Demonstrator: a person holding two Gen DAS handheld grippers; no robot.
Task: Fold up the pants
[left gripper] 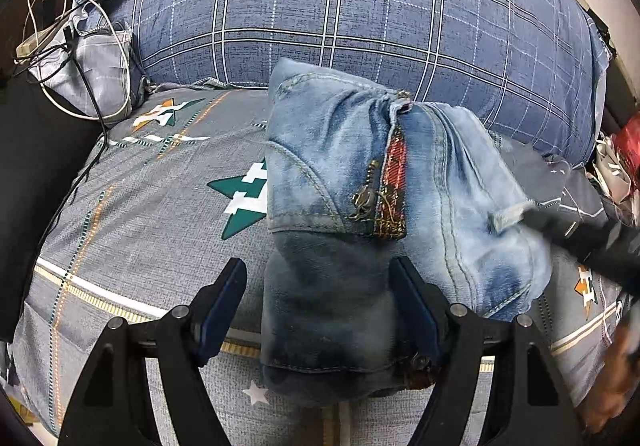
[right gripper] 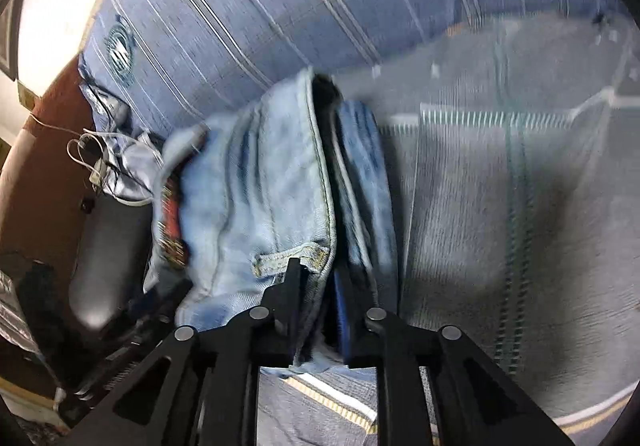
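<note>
From the left wrist camera, the jeans (left gripper: 360,182) lie folded in a bundle on the grey patterned bedspread (left gripper: 132,206), just before the blue plaid pillow (left gripper: 360,6). The left gripper (left gripper: 318,278) stands spread wide, holding nothing.

From the right wrist camera, blurred, the right gripper (right gripper: 318,278) is clamped on the jeans' (right gripper: 260,186) waistband edge.

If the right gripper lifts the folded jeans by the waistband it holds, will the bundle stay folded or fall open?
The jeans will probably sag open: denim is floppy, and the right gripper pinches only the waistband edge near a belt loop. The stacked layers look thick, so likely rather heavy. The open left gripper straddles the lower fold without holding it.
</note>
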